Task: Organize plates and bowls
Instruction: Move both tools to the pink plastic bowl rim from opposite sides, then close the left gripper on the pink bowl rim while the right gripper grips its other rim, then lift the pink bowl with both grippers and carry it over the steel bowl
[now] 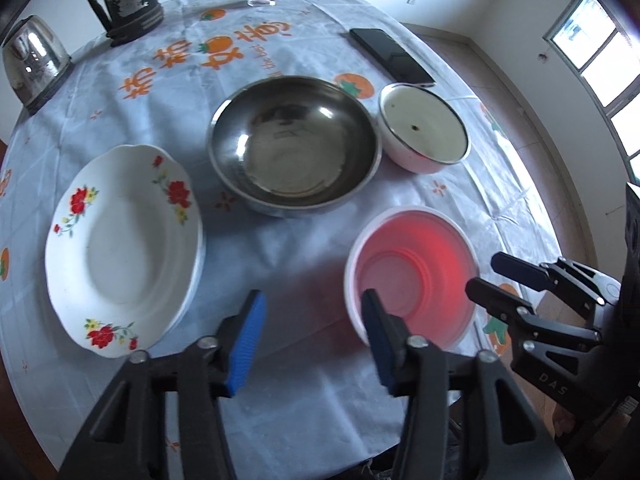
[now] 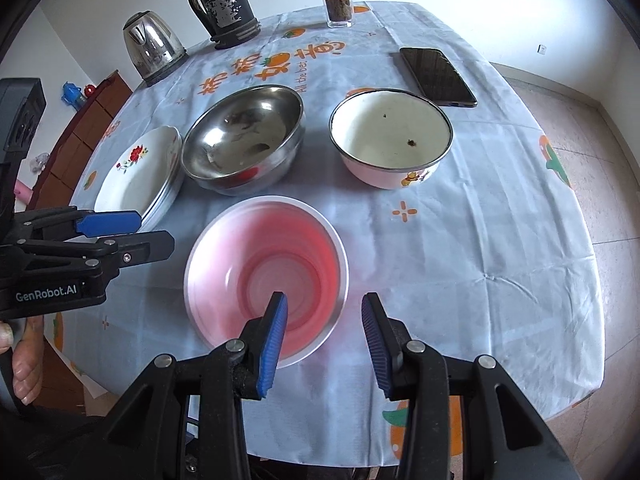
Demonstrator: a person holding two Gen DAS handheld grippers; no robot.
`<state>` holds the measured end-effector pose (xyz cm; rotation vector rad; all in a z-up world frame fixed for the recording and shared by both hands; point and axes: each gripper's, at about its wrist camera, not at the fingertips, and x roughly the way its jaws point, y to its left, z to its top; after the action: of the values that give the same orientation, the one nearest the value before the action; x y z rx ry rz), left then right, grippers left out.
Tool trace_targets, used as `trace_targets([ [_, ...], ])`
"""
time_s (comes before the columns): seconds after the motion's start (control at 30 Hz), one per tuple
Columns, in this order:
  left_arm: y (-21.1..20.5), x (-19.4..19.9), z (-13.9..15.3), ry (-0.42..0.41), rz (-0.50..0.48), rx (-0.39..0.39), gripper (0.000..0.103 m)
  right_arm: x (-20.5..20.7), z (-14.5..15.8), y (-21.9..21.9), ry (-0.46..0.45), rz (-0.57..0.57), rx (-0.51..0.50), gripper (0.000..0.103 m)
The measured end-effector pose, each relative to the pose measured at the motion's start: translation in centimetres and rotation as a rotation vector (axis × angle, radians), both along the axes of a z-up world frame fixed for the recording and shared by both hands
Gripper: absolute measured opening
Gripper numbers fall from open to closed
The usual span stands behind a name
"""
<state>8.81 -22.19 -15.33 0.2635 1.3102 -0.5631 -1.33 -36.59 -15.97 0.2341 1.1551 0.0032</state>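
The pink bowl [image 2: 266,286] sits at the near table edge, in front of the steel bowl [image 2: 243,138]; the plates [image 1: 122,250] lie to the left, the enamel bowl [image 2: 391,138] behind on the right. The right gripper [image 2: 324,340] hangs over its near rim, jaws partly open, one pad inside, one outside, gripping nothing. The left gripper [image 1: 314,342] is partly open and empty beside the bowl.

Risk: the bowl looks thin and light. A one-sided rim pinch may flex or tip it. Closing early could push it off the table edge [image 2: 460,412].

Bright window [image 1: 592,40] daylight, perhaps slight blur, fisheye-bent edges.
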Motion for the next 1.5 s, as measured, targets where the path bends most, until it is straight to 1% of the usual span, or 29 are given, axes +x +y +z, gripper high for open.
trace_targets([
  [0.03, -0.3, -0.1, -0.1, 0.007, -0.01, -0.002, 0.034, 0.0, -0.1, -0.2, 0.0, -0.001, 0.001, 0.037],
  [0.1, -0.9, -0.3, -0.3, 0.028, -0.026, -0.012, 0.031, 0.1, -0.4, -0.5, 0.006, -0.002, 0.005, 0.032],
  [0.2, -1.4, -0.5, -0.9, 0.058, -0.032, -0.017, 0.03, 0.1, -0.7, -0.9, 0.013, -0.003, 0.016, 0.031],
  [0.3, -1.9, -0.6, -1.2, 0.07, -0.04, -0.014, 0.03, 0.2, -0.9, -1.0, 0.018, 0.005, 0.026, 0.031],
  [0.37, -2.2, -0.7, -1.6, 0.082, -0.046, -0.011, 0.028, 0.3, -1.2, -0.9, 0.022, 0.015, 0.03, 0.03],
  [0.4, -2.3, -0.7, -1.8, 0.087, -0.049, -0.009, 0.025, 0.4, -1.3, -0.8, 0.026, 0.021, 0.033, 0.025],
  [0.43, -2.4, -0.8, -2.0, 0.095, -0.05, -0.006, 0.019, 0.4, -1.5, -0.8, 0.031, 0.026, 0.037, 0.022],
  [0.47, -2.5, -0.7, -2.3, 0.103, -0.051, -0.002, 0.016, 0.5, -1.7, -0.8, 0.034, 0.031, 0.042, 0.017],
  [0.5, -2.5, -0.7, -2.5, 0.11, -0.05, 0.005, 0.014, 0.5, -1.8, -0.8, 0.035, 0.034, 0.047, 0.015],
  [0.7, -2.5, -0.5, -2.9, 0.13, -0.039, -0.009, 0.013, 0.7, -1.8, -1.1, 0.033, 0.036, 0.051, 0.014],
  [0.8, -2.6, -0.5, -2.5, 0.113, -0.042, -0.006, 0.013, 0.8, -1.7, -1.0, 0.029, 0.042, 0.044, 0.014],
  [1.03, -2.5, -0.6, -1.0, 0.06, -0.053, -0.006, 0.013, 1.0, -0.1, -0.8, -0.003, 0.048, 0.036, 0.014],
  [1.5, -2.2, -0.6, 2.6, -0.044, -0.077, -0.013, 0.012, 1.5, 3.0, -0.6, -0.053, 0.051, 0.04, 0.014],
])
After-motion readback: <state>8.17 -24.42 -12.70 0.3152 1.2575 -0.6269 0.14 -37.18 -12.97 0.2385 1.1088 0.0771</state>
